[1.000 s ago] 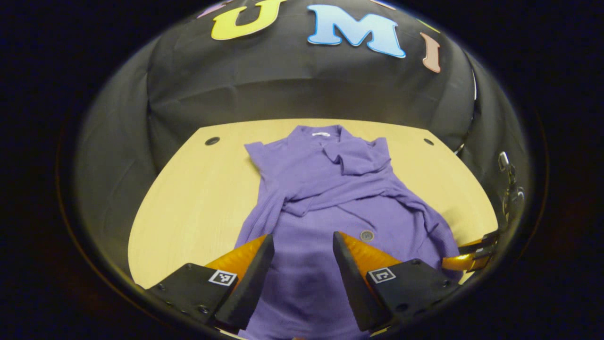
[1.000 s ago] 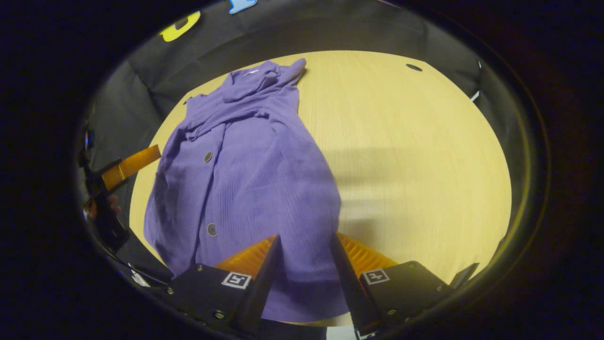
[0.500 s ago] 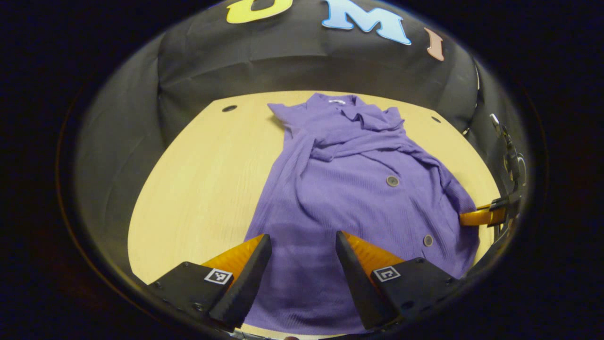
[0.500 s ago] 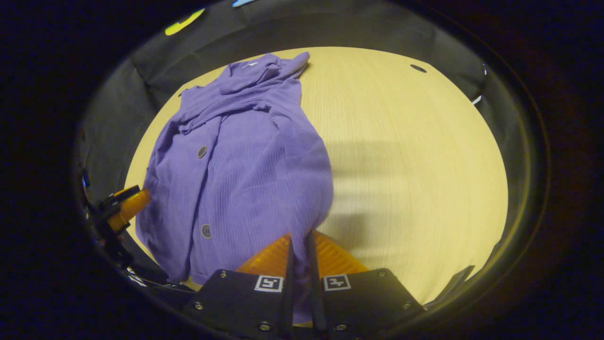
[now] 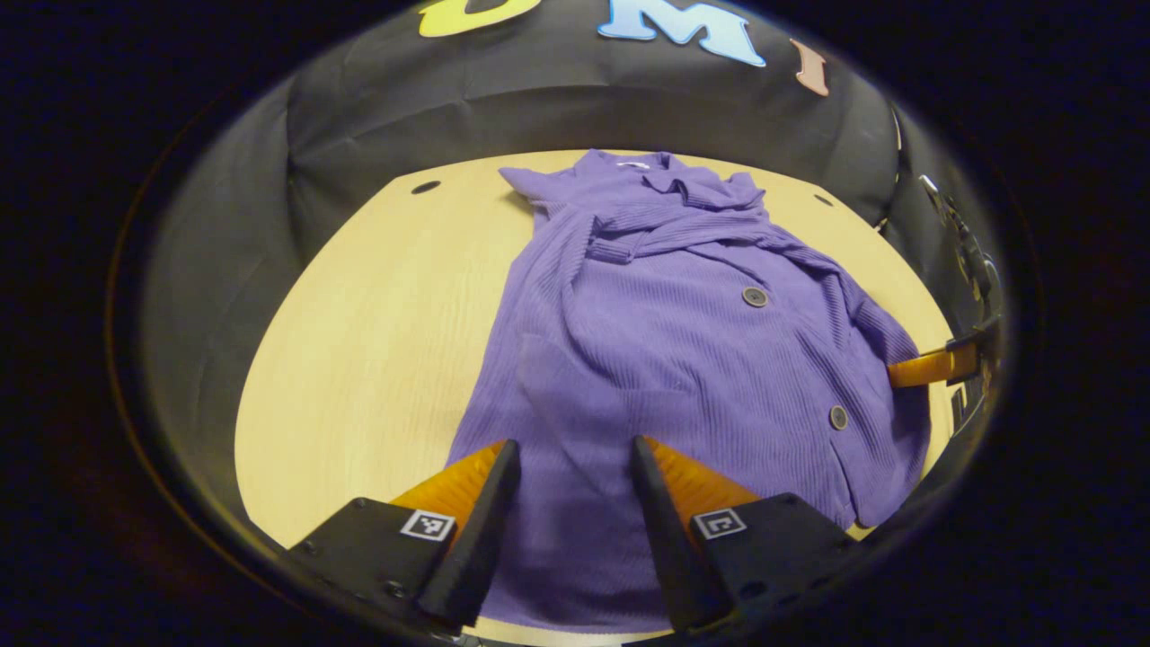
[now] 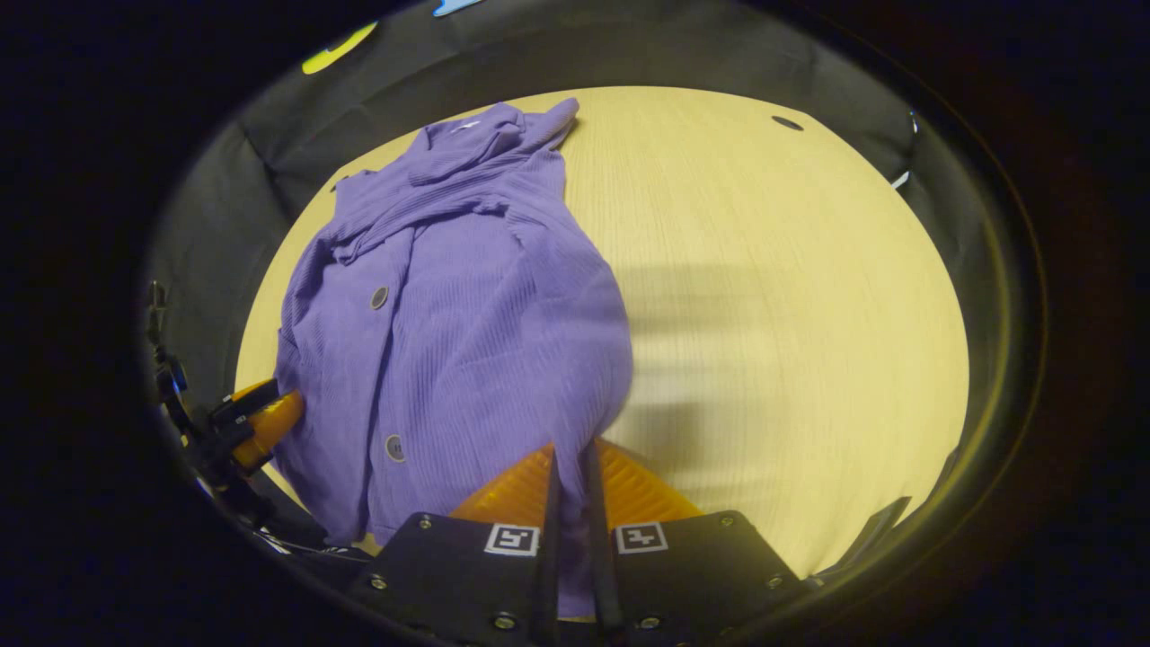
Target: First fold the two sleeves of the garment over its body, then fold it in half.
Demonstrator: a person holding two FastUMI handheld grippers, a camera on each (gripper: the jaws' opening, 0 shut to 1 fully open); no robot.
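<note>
Both sleeves already lie across the purple garment [image 5: 683, 350] on the table [image 5: 359, 359]; right gripper [image 6: 570, 503] pinches its hem, left gripper [image 5: 566, 503] gapes over the hem; next, close left, lift toward collar

Ribbed, matt purple knit cloth of the garment [image 5: 683, 359] with smooth, dull grey buttons [image 5: 755, 296], lying on a pale wood-grain worktop [image 6: 791, 296] of satin finish; booth wall [image 5: 575, 117] of creased matt black cloth.
</note>
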